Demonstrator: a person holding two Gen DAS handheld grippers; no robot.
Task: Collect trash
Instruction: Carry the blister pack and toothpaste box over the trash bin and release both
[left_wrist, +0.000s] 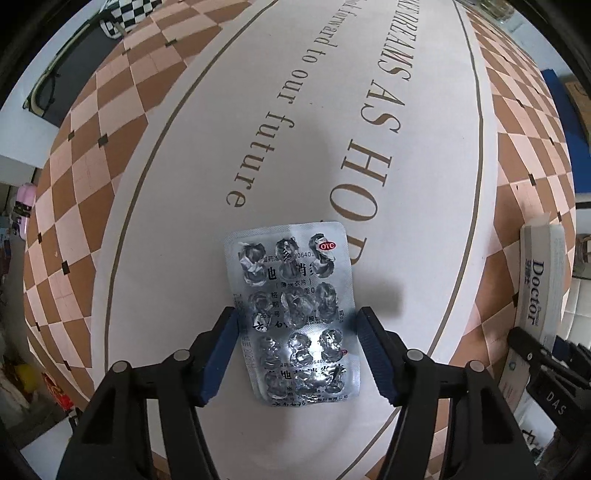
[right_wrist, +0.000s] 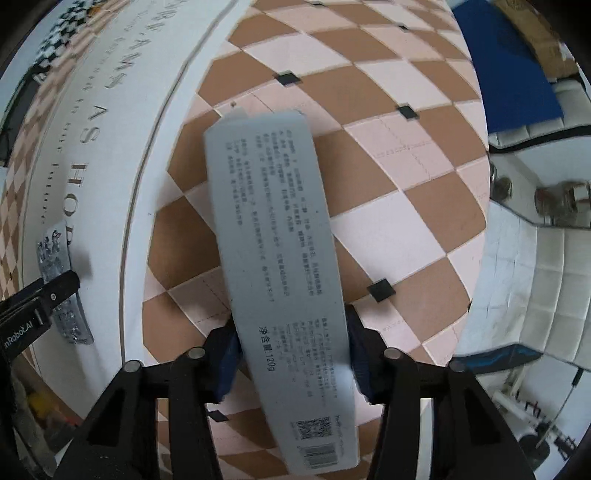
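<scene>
A used silver blister pack (left_wrist: 295, 314) with crushed foil pockets sits between the blue pads of my left gripper (left_wrist: 299, 325). The pads touch its two long edges, and a shadow lies on the tablecloth beside it, so it looks lifted. My right gripper (right_wrist: 291, 350) is shut on a long grey toothpaste box (right_wrist: 280, 280), held by its sides above the checkered cloth. The box also shows in the left wrist view (left_wrist: 539, 295) at the far right, and the blister pack shows in the right wrist view (right_wrist: 59, 280) at the far left.
A tablecloth (left_wrist: 221, 110) with a white lettered middle and a brown-and-pink checkered border covers the table. A blue board (right_wrist: 509, 66) and a white tiled floor (right_wrist: 535, 277) lie past the table's right edge. Clutter (left_wrist: 22, 206) sits off the left edge.
</scene>
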